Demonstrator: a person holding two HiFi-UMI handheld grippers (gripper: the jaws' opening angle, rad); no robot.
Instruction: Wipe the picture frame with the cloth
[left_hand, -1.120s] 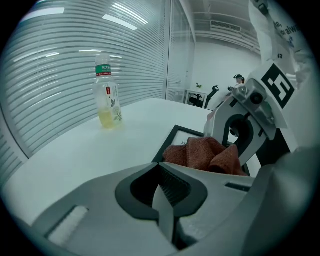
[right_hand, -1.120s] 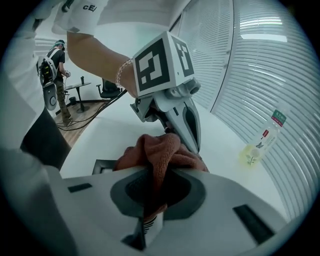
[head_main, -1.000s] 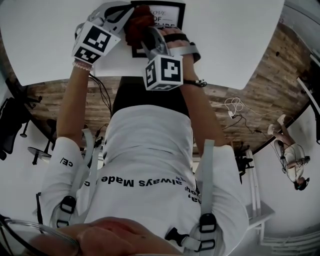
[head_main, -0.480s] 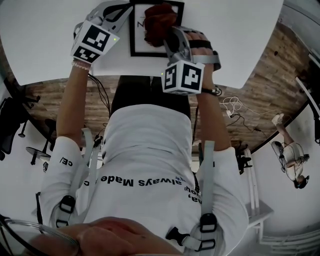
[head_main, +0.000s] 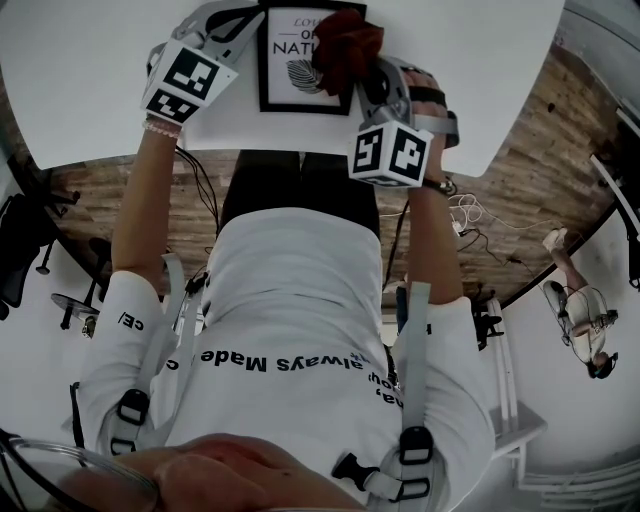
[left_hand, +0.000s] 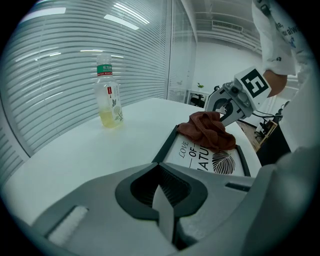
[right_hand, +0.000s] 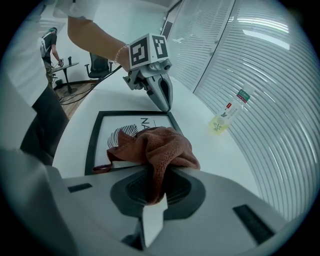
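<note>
The right gripper has slid across to the right-hand side of the picture since a second ago, dragging its wad with it and uncovering most of the lettering and the leaf drawing on the print, while the left gripper has kept its place at the opposite corner. The right claw's jaws are pinched on a fold of the rust-brown terry cloth. The rest of the cloth bunches out ahead of them and lies on the glass near the right rim of the black-rimmed rectangular picture frame, with a small hanging loop trailing off one side. The left claw's jaws are pressed together with nothing between them. Their narrowed tip sits at the frame's upper left corner as the head view shows it — whether it actually touches the rim cannot be told. The frame lies flat near the front edge of the broad white table, just ahead of the person's body, and both forearms reach out over that edge. Farther along the tabletop, well apart from the frame, stands an upright clear plastic bottle with a green cap and a little yellowish liquid. Behind the bottle runs a wall of pale horizontal blinds, and below the table's edge a brown wooden floor shows.
</note>
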